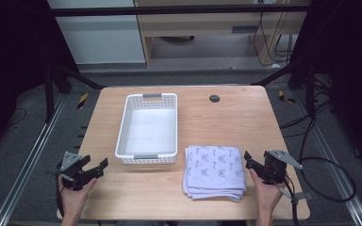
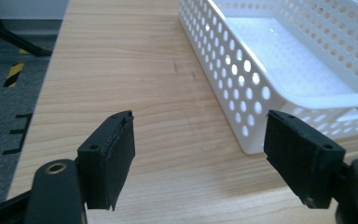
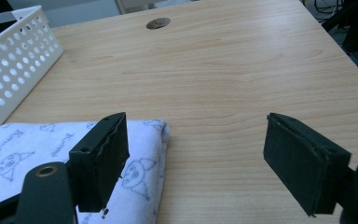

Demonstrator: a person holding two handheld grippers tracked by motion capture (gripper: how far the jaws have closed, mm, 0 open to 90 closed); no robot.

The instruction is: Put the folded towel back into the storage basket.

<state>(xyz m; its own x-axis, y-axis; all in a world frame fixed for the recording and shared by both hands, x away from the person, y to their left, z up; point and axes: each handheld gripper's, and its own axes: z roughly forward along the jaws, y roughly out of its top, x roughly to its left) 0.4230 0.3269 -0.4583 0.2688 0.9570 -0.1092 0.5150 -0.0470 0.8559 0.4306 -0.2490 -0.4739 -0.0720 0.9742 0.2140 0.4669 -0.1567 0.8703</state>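
A person stands at the near edge of a wooden table (image 1: 245, 117) with a pair of tongs in each hand. The left gripper (image 1: 99, 167) sits at the lower left of the high view, its jaws spread wide with nothing between them, aimed toward the near corner of the white basket (image 1: 127, 141). The right gripper (image 1: 248, 160) sits at the lower right, also spread wide and empty, just beside the right edge of the folded towel (image 1: 214, 172).

The towel lies in the lower middle of the high view, a neat stack of layers printed with small cat drawings, just below and to the right of the basket and apart from it. The basket is empty.

In the right gripper view, one jaw already hangs over the towel's (image 3: 32, 154) folded edge while the other hangs over bare wood.

My worry is the grip. If the jaws close on only the top layers, the stack could peel open as it is lifted, and trail across the basket's rim (image 3: 16, 70). A shallow pinch at the edge might also slip, dropping the towel.
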